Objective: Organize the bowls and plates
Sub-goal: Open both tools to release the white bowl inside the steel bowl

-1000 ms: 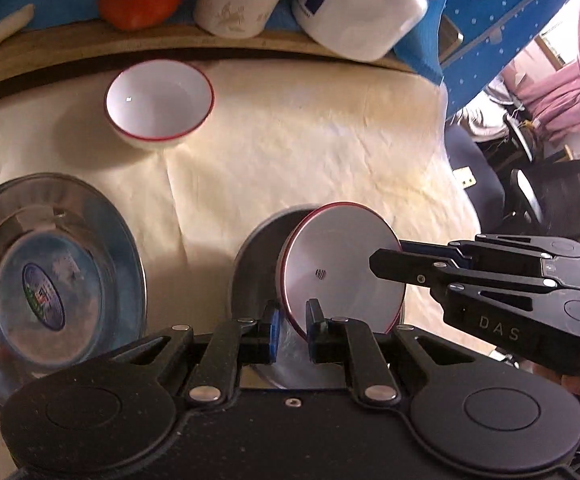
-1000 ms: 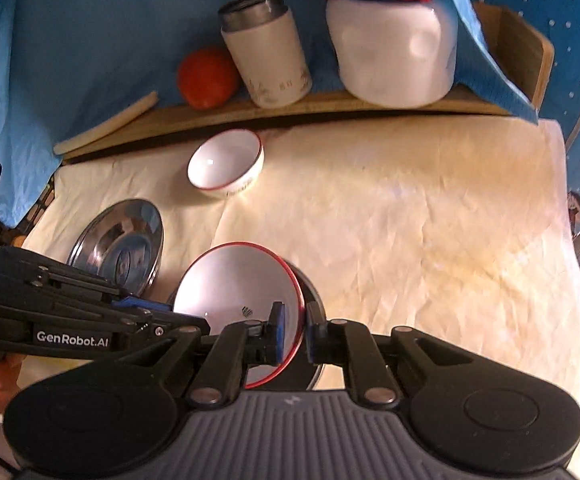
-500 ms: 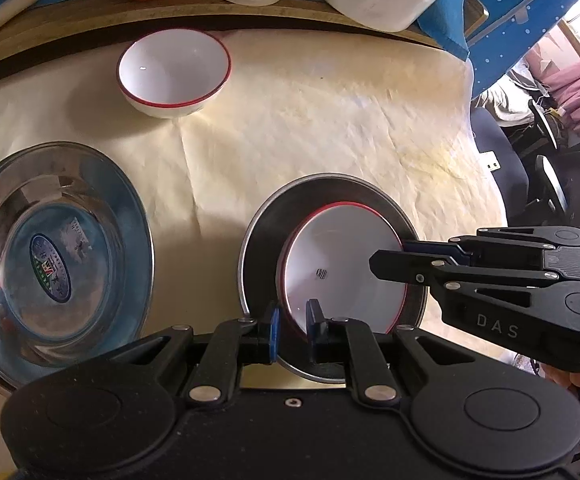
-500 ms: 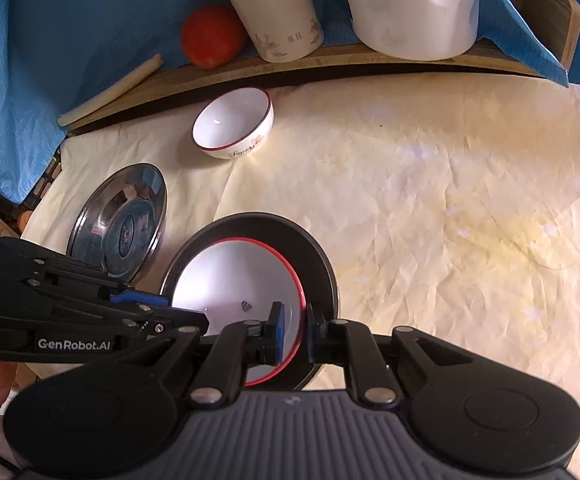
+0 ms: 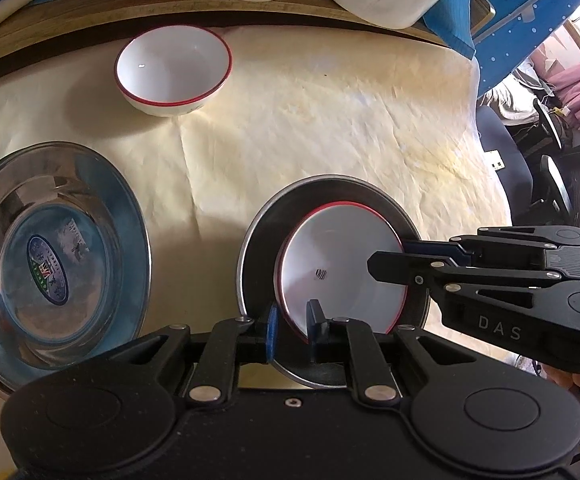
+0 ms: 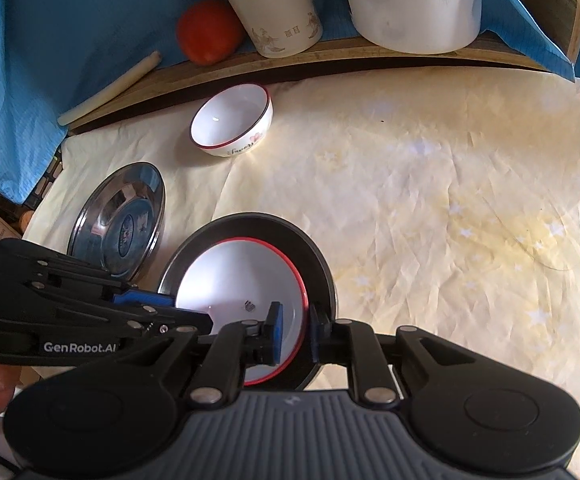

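Note:
A red-rimmed white bowl [image 5: 342,268] sits inside a steel plate [image 5: 261,248] on the cream cloth. My left gripper [image 5: 293,330] has its jaws parted around the bowl's near rim. My right gripper [image 6: 294,334] straddles the opposite rim, jaws parted, and shows in the left wrist view [image 5: 390,258]. The bowl [image 6: 241,292] and plate [image 6: 318,264] also show in the right wrist view. A second red-rimmed bowl [image 5: 173,68] stands at the back. A second steel plate [image 5: 49,256] with a sticker lies to the left.
A wooden shelf [image 6: 330,56] at the back holds a tomato [image 6: 207,36], a white tumbler [image 6: 269,4] and a white jug [image 6: 414,0]. A pale stick [image 6: 109,88] lies on it. Blue cloth hangs behind. The cloth's right edge drops off near chairs [image 5: 562,184].
The bowl and plate have come down onto the cloth, and both grippers' jaws have widened slightly around the bowl's rim. Both cameras have moved closer to the table.

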A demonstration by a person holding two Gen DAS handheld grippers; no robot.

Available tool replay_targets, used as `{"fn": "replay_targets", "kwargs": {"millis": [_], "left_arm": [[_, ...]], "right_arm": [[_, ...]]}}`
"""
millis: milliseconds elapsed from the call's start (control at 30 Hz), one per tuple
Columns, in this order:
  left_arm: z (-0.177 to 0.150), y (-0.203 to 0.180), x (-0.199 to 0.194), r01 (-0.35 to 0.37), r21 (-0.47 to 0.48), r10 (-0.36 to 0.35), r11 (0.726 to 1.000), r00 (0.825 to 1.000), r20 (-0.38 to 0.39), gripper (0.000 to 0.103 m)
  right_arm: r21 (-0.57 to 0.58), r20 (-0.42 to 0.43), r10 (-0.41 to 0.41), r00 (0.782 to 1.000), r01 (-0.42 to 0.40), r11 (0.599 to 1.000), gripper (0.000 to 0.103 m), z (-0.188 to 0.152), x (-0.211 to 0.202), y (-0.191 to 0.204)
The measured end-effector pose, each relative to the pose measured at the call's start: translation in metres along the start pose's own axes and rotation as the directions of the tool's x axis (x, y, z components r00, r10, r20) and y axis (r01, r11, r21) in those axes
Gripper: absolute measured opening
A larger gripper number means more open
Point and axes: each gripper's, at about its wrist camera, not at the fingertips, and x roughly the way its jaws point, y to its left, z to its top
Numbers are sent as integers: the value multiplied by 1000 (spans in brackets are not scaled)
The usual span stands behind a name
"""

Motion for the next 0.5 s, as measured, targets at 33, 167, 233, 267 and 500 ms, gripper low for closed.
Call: {"fn": "replay_targets", "kwargs": {"millis": [33,167,233,267,500], "left_arm": [[0,0,0,1,-1,-1,1000,1000,0,17],[1,2,-3,5,-6,-5,1000,1000,3,17],[2,4,-4,7,-8,-7,1000,1000,4,17],[2,4,-6,9,-8,-8,1000,1000,5,18],[8,8,-19,10,-11,-10,1000,999,40,25]], "right_arm": [[3,0,3,1000,-3,1000,19,0,0,0],[9,-2,12,1000,-12,1000,22,0,0,0],[13,-2,15,1000,-15,1000,23,0,-1,0],[15,-2,15,1000,-15,1000,24,0,-1,0],[0,32,27,999,-27,1000,40,9,-12,3]]}}
